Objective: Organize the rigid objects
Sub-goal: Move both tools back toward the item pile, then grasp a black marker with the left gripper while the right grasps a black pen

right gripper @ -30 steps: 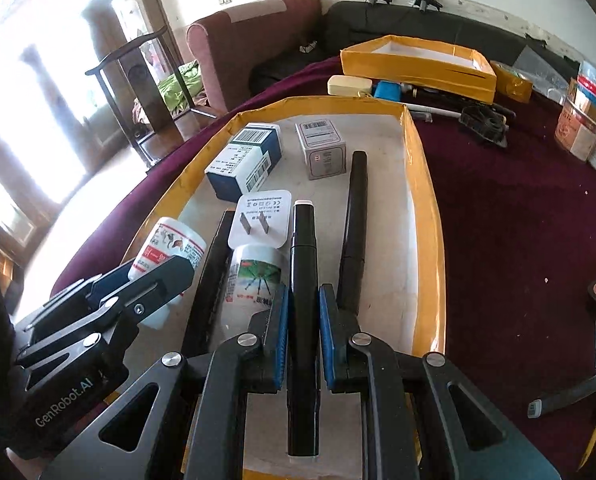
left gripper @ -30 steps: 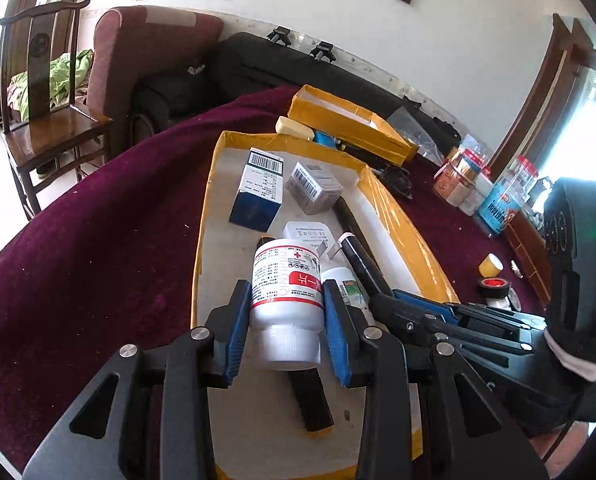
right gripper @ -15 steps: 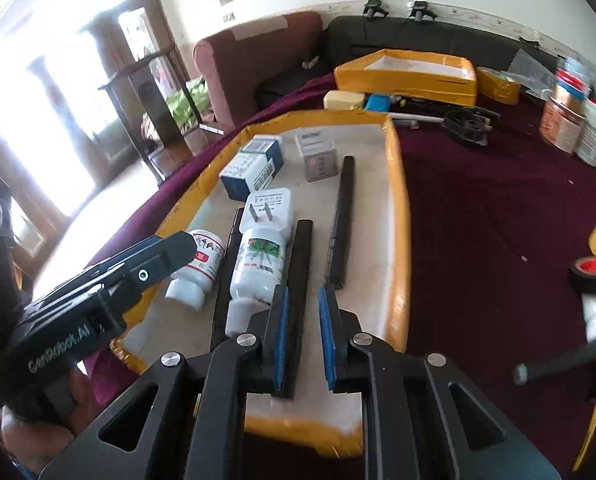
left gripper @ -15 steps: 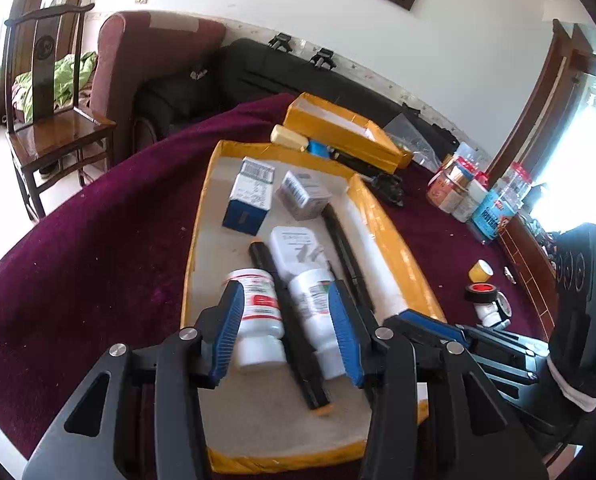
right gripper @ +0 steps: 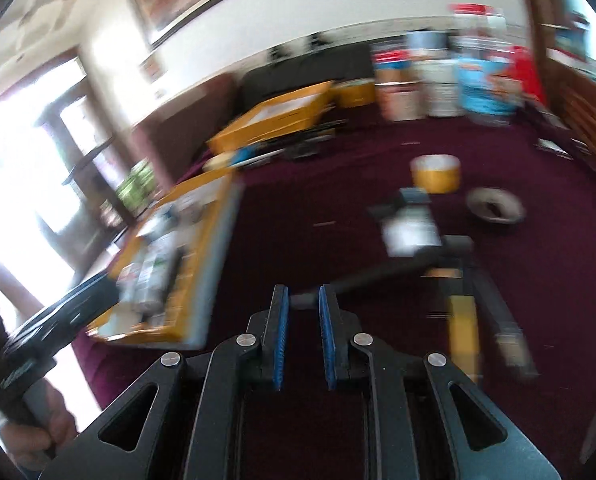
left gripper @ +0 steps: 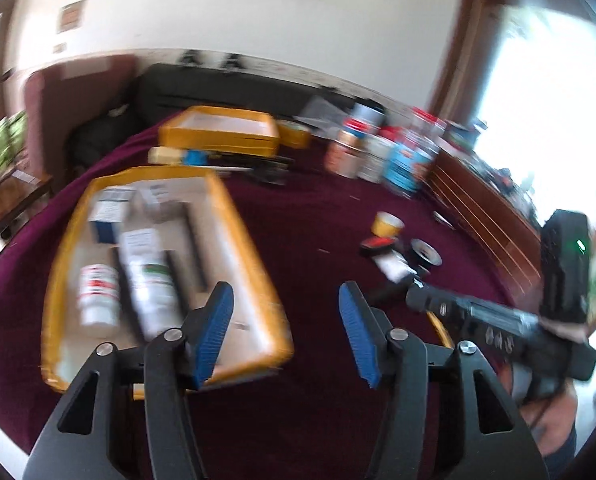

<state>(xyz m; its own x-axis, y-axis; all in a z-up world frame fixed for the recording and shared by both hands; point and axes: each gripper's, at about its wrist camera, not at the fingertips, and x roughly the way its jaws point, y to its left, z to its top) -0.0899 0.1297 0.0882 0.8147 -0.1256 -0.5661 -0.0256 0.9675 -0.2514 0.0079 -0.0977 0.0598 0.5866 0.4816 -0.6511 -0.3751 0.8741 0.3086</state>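
Note:
The yellow-rimmed tray (left gripper: 254, 240) lies at the left and holds two white bottles (left gripper: 98, 292), small boxes and black pens (left gripper: 194, 240). My left gripper (left gripper: 284, 300) hangs over the tray's right rim and the maroon cloth, its jaws opening with nothing between them. My right gripper (right gripper: 302, 300) hovers over the cloth right of the tray (right gripper: 214, 240), its pads a narrow slit apart and holding nothing. A black-handled tool (right gripper: 377, 272) lies just beyond its tips. Both views are blurred by motion.
Loose on the cloth are a yellow tape roll (right gripper: 435, 172), a grey roll (right gripper: 495, 204), a white item (right gripper: 409, 232) and a yellow-handled tool (right gripper: 463, 320). A second yellow box (left gripper: 218, 132) and jars (left gripper: 377, 152) stand at the back. A hand (right gripper: 38, 436) grips the left tool.
Both grippers drew back from the tray and swung right over the cloth. The left jaws let go of the white bottle and widened. The right let go of the black pen.

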